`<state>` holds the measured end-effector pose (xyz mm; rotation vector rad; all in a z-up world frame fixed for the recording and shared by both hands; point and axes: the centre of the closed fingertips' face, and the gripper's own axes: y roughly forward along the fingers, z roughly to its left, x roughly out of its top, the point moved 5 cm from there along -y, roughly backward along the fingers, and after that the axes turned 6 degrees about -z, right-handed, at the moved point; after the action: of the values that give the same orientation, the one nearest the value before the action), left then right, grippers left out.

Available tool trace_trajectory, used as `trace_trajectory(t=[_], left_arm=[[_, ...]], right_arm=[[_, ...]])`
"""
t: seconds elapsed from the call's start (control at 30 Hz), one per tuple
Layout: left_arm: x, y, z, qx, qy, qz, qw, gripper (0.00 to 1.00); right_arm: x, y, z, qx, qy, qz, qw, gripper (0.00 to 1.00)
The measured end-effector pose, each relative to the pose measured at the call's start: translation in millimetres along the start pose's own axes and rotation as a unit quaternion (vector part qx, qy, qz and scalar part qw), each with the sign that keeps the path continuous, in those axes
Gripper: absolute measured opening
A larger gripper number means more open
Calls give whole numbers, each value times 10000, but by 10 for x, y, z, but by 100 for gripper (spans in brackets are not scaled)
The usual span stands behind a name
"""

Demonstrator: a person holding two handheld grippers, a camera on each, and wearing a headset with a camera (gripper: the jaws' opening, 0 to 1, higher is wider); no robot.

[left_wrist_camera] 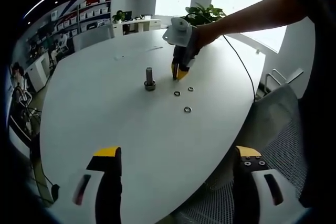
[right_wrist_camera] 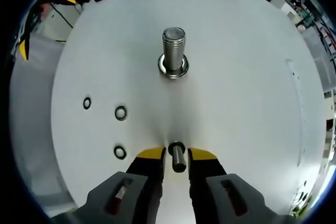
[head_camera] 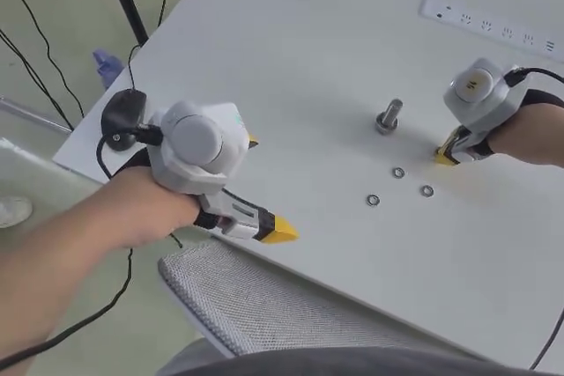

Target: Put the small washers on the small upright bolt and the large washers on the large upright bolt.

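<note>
Yellow-tipped fingers of the right gripper (right_wrist_camera: 177, 153) stand narrow, closed in on the small bolt (right_wrist_camera: 177, 157), which sits upright between them with a finger (right_wrist_camera: 152, 154) close against each side and its lower end on the white worktop (right_wrist_camera: 241, 108). Straight ahead of these fingers, well apart from them, the large bolt (right_wrist_camera: 173, 56) stands upright on its wide head, threads up. Three loose rings lie flat on the worktop off to the left of the same fingers: the nearest washer (right_wrist_camera: 120, 152) just beside the left finger, a second washer (right_wrist_camera: 121, 113) a little farther ahead, and a third washer (right_wrist_camera: 87, 103) farther out to the left. None of them touches another or either bolt.

The left gripper (left_wrist_camera: 177, 153) is held by a hand over the near edge of the worktop, its fingers spread wide with nothing between them. Far ahead of these fingers are the large bolt, the three washers and the right gripper, tips down on the surface. A grey mesh chair (left_wrist_camera: 283, 124) lies under and beside the right-hand finger. A white power strip (head_camera: 489, 24) lies beyond the right gripper
</note>
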<state>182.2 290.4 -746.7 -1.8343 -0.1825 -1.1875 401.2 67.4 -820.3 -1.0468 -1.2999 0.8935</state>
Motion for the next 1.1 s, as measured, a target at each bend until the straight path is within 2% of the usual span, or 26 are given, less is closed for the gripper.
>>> trace_trajectory(t=[0.1,0.23,0.3,0.4,0.57,0.63,0.67,0.77,0.93,1.1], left_arm=[[11,-6,-4,1,-17,-24,10000,88],[27,-20,8,35,5,-36,10000,89],[62,-41,11,42,16,-52,10000,89],[189,-87,-8,43,3,-258,9997,90],[222,-68,2,67,51,-258,9996,91],[267,-62,10,60,-95,-430,9990,90],[272,-65,14,68,-136,-445,9989,91],[308,-79,3,21,-275,-622,9977,92],[313,-96,36,159,-137,-579,9981,97],[345,-99,63,280,-9,-571,9980,98]], right_arm=[[12,-12,-12,-27,-4,-97,9999,26],[0,-50,10,39,15,-89,10000,29],[-1,-71,19,56,19,-81,9999,29],[-13,-96,14,56,-4,-50,10000,29],[9,-183,11,40,38,-95,9999,31],[42,-251,5,9,-12,-113,9999,32],[51,-264,5,11,-13,-124,9999,32],[135,-379,4,-23,41,-296,9996,33],[192,-519,69,49,166,-369,9992,35],[232,-655,118,12,161,-515,9985,36]])
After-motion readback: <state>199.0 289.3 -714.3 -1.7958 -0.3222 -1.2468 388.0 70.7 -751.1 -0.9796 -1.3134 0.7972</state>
